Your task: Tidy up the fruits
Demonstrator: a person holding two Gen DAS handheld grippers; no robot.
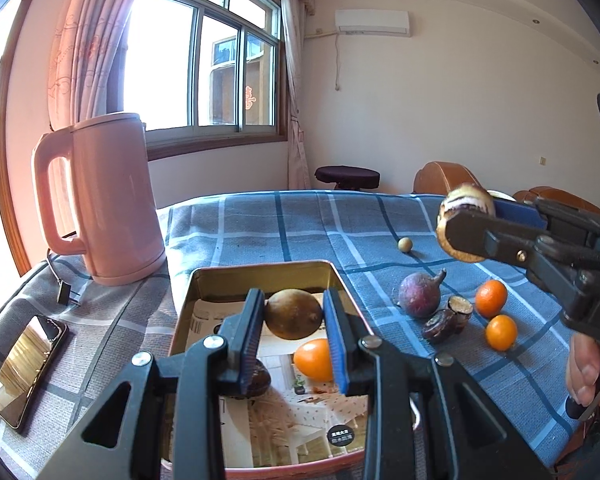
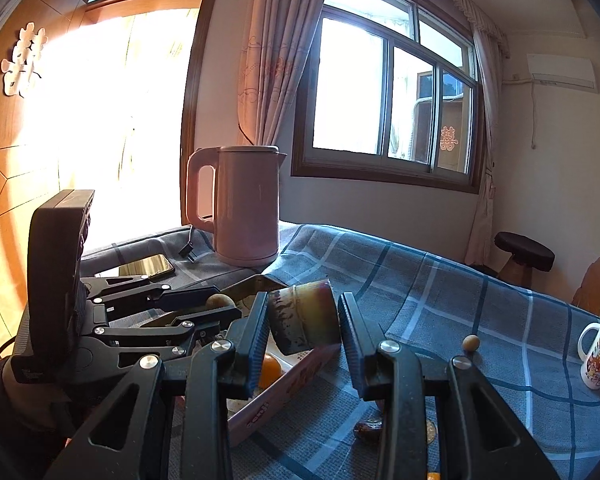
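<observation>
The left gripper (image 1: pixel 294 322) clamps a brown fruit (image 1: pixel 293 314) directly above the tin (image 1: pixel 342 280). The right gripper (image 2: pixel 304 330) grips a cut fruit piece (image 2: pixel 306 318), poised near the tin's right edge.

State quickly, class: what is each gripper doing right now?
Left gripper: closed on a round brown fruit, over the tin.
Right gripper: closed on a cut fruit piece.

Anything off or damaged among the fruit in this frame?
Yes. The cut, hollowed fruit piece clamped in the right gripper has pale flesh exposed. Two dark broken fruit pieces lie on the blue checked tablecloth beside the whole purple fruit. The rest looks whole.
</observation>
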